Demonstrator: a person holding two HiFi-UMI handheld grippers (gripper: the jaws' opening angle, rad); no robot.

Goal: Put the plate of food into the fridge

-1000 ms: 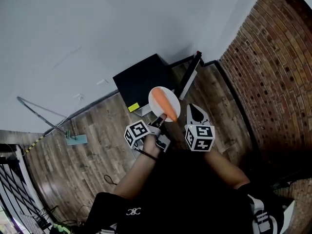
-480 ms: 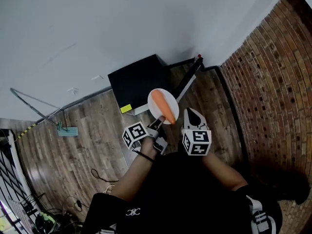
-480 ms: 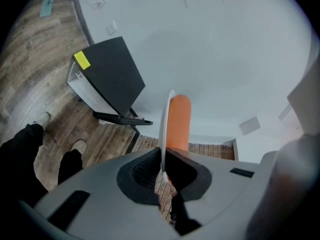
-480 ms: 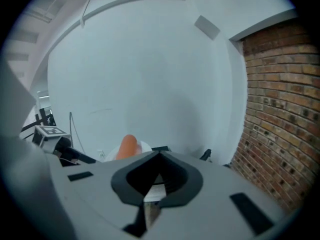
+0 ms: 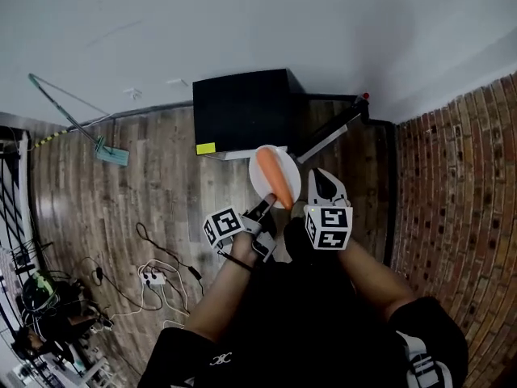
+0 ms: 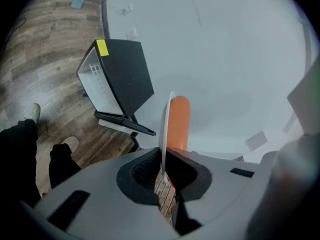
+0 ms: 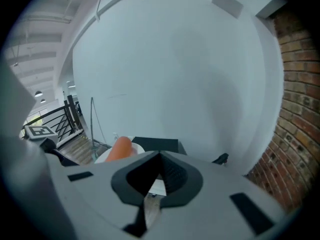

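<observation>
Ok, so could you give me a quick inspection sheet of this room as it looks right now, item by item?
Surface: wooden floor; no table in view.
Job's things: white plate carrying a long orange food item, held up in front of the black fridge, which stands against the wall with its door open.
Clutter: flat mop by the wall.
Grippers: left claw shut on the plate's rim; right claw shut, nothing in it, beside the plate.
Cables: power strip and loose cables on the floor at left.
Surroundings: white wall, brick wall at right, black railing far left.
</observation>
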